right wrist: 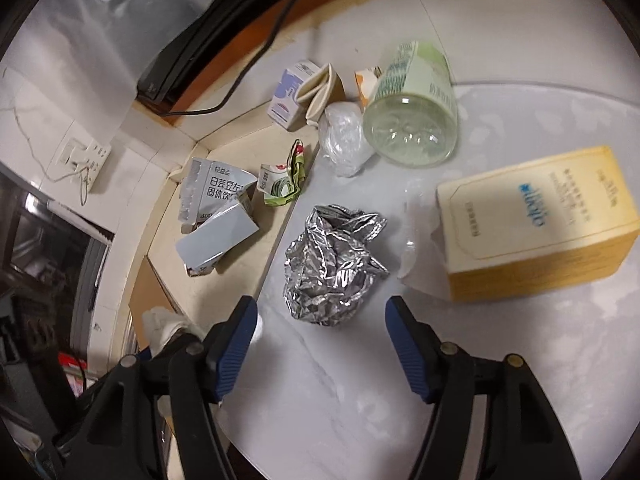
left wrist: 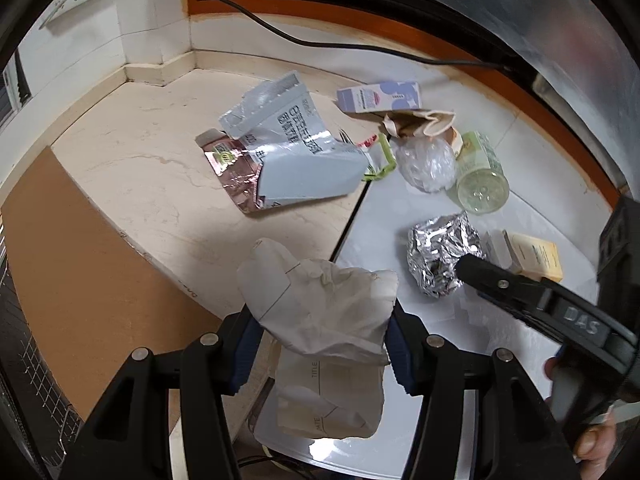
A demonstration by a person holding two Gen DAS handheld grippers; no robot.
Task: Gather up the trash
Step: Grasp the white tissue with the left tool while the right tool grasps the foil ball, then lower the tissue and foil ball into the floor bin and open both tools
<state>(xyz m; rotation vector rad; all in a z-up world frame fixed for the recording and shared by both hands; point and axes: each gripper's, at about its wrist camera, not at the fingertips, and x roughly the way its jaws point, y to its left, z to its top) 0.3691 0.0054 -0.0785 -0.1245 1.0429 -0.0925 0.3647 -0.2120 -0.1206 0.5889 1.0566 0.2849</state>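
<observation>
From the left wrist view: left gripper (left wrist: 320, 344) clenched on crumpled white paper (left wrist: 320, 312), lifted above the counter edge (left wrist: 152, 264); right gripper (left wrist: 472, 268) reaching toward the foil ball (left wrist: 440, 260).

From the right wrist view: right gripper (right wrist: 320, 344) spread wide, empty, foil ball (right wrist: 332, 264) lying on the white table (right wrist: 360, 400) just ahead of the pads. Seems the step of approaching the foil. Next: advancing until both pads flank it, then closing gently, since foil crushes easily.

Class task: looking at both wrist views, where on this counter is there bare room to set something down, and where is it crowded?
Free: the pale surface just before the right gripper, nearer than the foil ball; and the cream marble left of the grey pouch. Crowded: around the plastic jar, clear wrap and yellow box.
</observation>
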